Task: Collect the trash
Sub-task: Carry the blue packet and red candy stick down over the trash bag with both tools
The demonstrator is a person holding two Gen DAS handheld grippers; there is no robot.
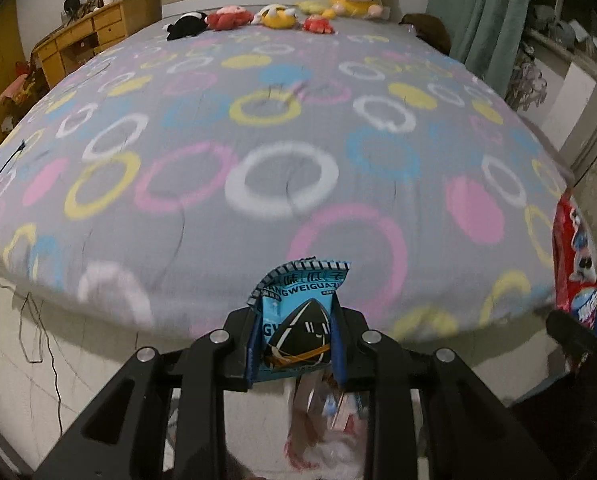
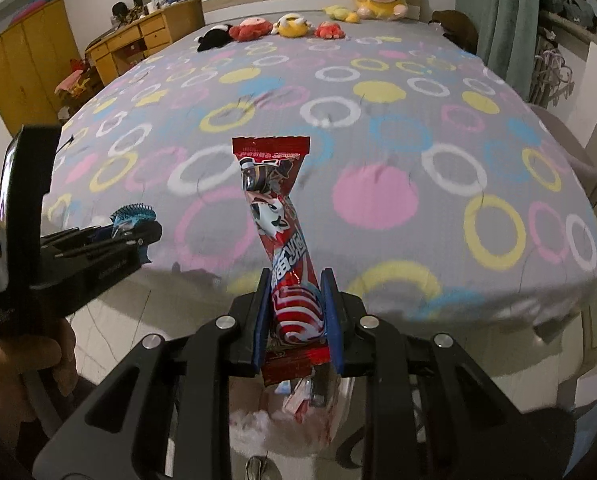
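My left gripper [image 1: 296, 312] is shut on a blue seed snack packet [image 1: 298, 328], which stands upright between the blue pads over the near edge of the bed. My right gripper [image 2: 296, 292] is shut on a long red candy wrapper [image 2: 276, 216] that sticks up and forward. Below both grippers, on the floor, sits a translucent trash bag [image 1: 326, 424] with wrappers inside; it also shows under the right gripper as the trash bag [image 2: 298, 412]. The left gripper [image 2: 138, 232] with its blue packet [image 2: 132, 214] appears at the left of the right wrist view. The red wrapper [image 1: 574, 260] shows at the right edge of the left wrist view.
A wide bed [image 1: 258, 140] with a grey cover printed with coloured rings fills both views. Several plush toys [image 1: 274, 16] line its head end. A wooden desk [image 1: 94, 36] stands at the far left, green curtains [image 1: 482, 12] at the right. A dark cable [image 1: 46, 344] trails over the floor.
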